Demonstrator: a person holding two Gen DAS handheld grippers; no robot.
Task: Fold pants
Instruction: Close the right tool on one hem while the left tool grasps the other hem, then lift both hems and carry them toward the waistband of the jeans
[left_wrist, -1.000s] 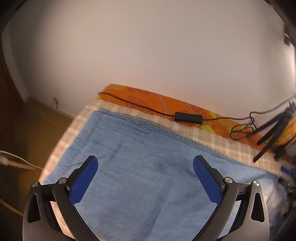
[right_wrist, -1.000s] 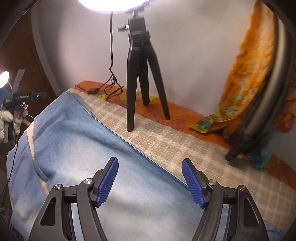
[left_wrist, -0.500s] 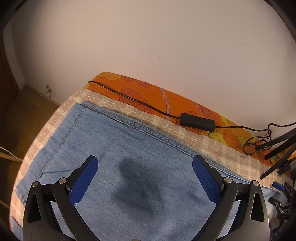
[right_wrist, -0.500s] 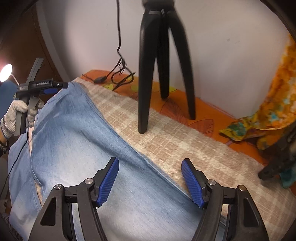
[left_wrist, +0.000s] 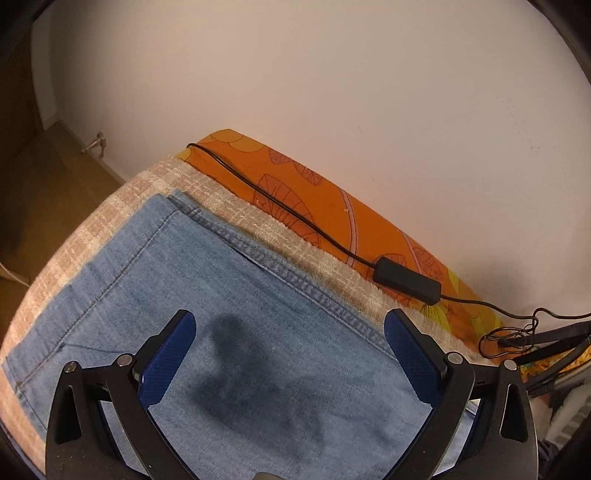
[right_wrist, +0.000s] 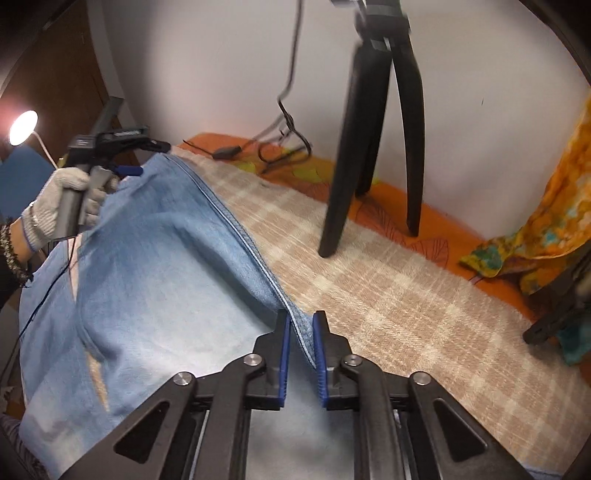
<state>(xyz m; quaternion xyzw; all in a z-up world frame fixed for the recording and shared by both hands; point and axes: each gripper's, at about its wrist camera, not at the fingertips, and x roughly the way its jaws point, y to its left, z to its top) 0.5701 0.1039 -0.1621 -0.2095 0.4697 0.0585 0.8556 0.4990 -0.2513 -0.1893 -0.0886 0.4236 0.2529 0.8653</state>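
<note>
In the right wrist view, the right gripper (right_wrist: 301, 345) is seen nearly closed, its blue pads (right_wrist: 283, 354) brought in on either side of the raised seam edge of the pants (right_wrist: 155, 266). A narrow gap is left between the pads, and the seam edge stands in that gap; whether the denim is firmly pinched cannot be told. From that point the pants are spread away to the left of the gripper, over a checked blanket (right_wrist: 406, 295), with the seam running away toward the far end. At that far end the left gripper (right_wrist: 142, 158) is seen above the hem, held in a gloved hand (right_wrist: 61, 206). Beyond the seam, a black tripod (right_wrist: 376, 147) is stood with one foot on the blanket and others on an orange sheet (right_wrist: 432, 221) against the wall.

In the left wrist view, the left gripper (left_wrist: 290, 343) is held wide open, with nothing between its pads (left_wrist: 168, 363). The pants (left_wrist: 229, 295) are laid flat beneath and ahead of it, and a dark shadow is cast on the denim between the fingers. The hem corner is found farther off, near the end of the checked blanket (left_wrist: 207, 184). Past the seam edge, a strip of blanket is shown, then the orange sheet (left_wrist: 295, 188), on which a black cable (left_wrist: 280, 206) with a small black box (left_wrist: 406, 275) is laid along the wall.
</note>
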